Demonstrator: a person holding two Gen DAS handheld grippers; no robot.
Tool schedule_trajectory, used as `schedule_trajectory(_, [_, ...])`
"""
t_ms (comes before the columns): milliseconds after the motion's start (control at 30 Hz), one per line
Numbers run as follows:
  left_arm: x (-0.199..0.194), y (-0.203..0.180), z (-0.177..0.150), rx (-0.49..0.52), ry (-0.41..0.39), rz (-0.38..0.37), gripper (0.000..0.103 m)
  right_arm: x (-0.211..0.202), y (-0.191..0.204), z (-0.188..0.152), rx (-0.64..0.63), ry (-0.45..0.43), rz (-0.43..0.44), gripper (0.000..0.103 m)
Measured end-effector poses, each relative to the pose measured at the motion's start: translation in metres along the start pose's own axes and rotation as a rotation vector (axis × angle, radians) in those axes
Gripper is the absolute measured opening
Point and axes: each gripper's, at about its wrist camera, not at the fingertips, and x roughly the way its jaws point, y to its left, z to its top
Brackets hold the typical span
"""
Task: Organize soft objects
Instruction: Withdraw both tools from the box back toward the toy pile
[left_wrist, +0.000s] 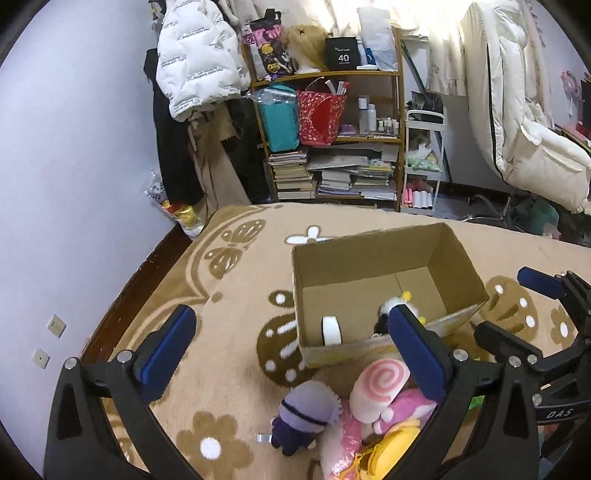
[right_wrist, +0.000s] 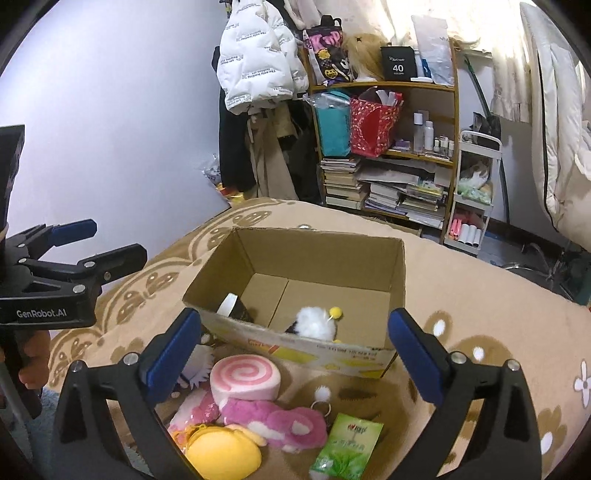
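Behind everything stands a lavender wall (left_wrist: 74, 129), then a wooden shelf (left_wrist: 332, 140) with books. Below, a beige flowered blanket (right_wrist: 480, 295) carries a cardboard box (right_wrist: 295, 258). Both the left gripper (left_wrist: 291, 347) and right gripper (right_wrist: 295, 354) hang wide apart, holding nothing. Soft toys (right_wrist: 245, 376) lie just under them, before the box.

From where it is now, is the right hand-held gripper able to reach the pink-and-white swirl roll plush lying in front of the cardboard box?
Probably yes. The right hand-held gripper is open, and the pink-and-white swirl roll plush lies uncovered on top of the pile, between its fingers in view, outside the cardboard box.
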Motion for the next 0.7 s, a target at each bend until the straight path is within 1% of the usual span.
schedule_trajectory(267, [0.006,0.007,-0.032,-0.023,0.083,0.006,0.103,-0.006,0.001,-0.017,0.004,0.019,-0.038,0.103])
schedule_trajectory(367, [0.012,0.008,-0.044,-0.036,0.107,0.003,0.103,-0.004,-0.002,-0.025,0.030,0.037,-0.027,0.103])
schedule_trajectory(533, [0.027,0.013,-0.053,-0.054,0.144,0.003,0.103,0.004,-0.007,-0.036,0.041,0.072,-0.025,0.103])
schedule_trajectory(700, [0.043,0.021,-0.063,-0.094,0.199,-0.033,0.103,0.014,-0.014,-0.045,0.058,0.105,-0.014,0.103])
